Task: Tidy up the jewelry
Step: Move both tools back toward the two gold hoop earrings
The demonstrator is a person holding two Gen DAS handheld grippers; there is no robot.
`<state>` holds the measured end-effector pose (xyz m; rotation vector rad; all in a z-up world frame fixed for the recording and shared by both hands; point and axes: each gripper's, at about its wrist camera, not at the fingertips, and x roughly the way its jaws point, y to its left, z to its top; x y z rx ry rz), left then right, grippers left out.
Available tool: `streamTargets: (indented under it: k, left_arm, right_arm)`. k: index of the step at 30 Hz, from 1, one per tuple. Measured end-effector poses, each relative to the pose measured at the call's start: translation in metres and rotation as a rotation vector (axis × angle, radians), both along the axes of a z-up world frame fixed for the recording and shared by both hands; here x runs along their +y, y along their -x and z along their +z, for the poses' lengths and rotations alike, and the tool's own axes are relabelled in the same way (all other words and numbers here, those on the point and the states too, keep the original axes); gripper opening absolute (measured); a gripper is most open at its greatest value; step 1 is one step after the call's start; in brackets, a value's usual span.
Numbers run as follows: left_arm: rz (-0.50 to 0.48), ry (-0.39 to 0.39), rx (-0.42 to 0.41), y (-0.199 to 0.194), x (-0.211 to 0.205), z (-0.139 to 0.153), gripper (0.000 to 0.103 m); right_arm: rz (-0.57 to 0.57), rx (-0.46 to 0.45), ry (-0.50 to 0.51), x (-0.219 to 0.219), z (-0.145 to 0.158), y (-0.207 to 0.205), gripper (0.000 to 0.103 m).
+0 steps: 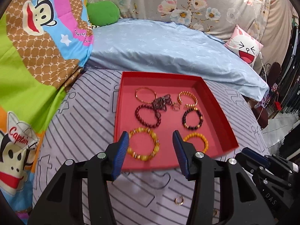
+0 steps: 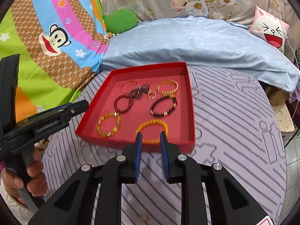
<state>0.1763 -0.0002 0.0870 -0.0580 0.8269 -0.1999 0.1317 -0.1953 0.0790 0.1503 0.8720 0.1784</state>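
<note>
Lilac, grey-striped bedding covers the bed (image 1: 78,123) in front of you, with a pale blue quilt (image 1: 168,50) bunched behind it and a bright cartoon-monkey blanket (image 1: 37,43) heaped on the left. On the striped cover sits a shallow red tray (image 1: 221,110), and nearly all the jewelry lies inside it, spread apart on the tray floor. Nearest you are two amber bead bracelets, one on the left (image 1: 144,144) and one on the right (image 1: 196,141). Behind them lie a dark red bead bracelet (image 1: 148,116) and a black bead bracelet with gold spacers (image 1: 192,118). At the back are a thin gold bangle (image 1: 145,95), a gold link bracelet (image 1: 188,98), a tangled dark chain (image 1: 161,102) between them, and a small gold ring (image 1: 176,106). Your left tool (image 1: 151,136) hangs over the tray's near edge with its blue pads moderately apart and nothing between them; the left amber bracelet shows through the gap. Your right tool (image 2: 151,136) stands narrow, its pads close together but not meeting, and holds nothing. One small gold ring (image 1: 178,200) lies outside the tray on the striped cover, close beneath your left tool.
</note>
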Motion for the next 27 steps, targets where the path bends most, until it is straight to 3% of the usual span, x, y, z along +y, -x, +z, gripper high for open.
streamTargets:
  k: [13,27]
  left_arm:
    - [0.032,-0.099,0.037,0.067,-0.013,-0.044,0.047]
    - [0.093,-0.059,0.090,0.095,0.002,-0.074,0.047]
  right_arm:
    - [-0.001,0.047,0.087,0.014,-0.045,0.072,0.020]
    - [-0.026,0.086,0.072,0.022,-0.074,0.094,0.020]
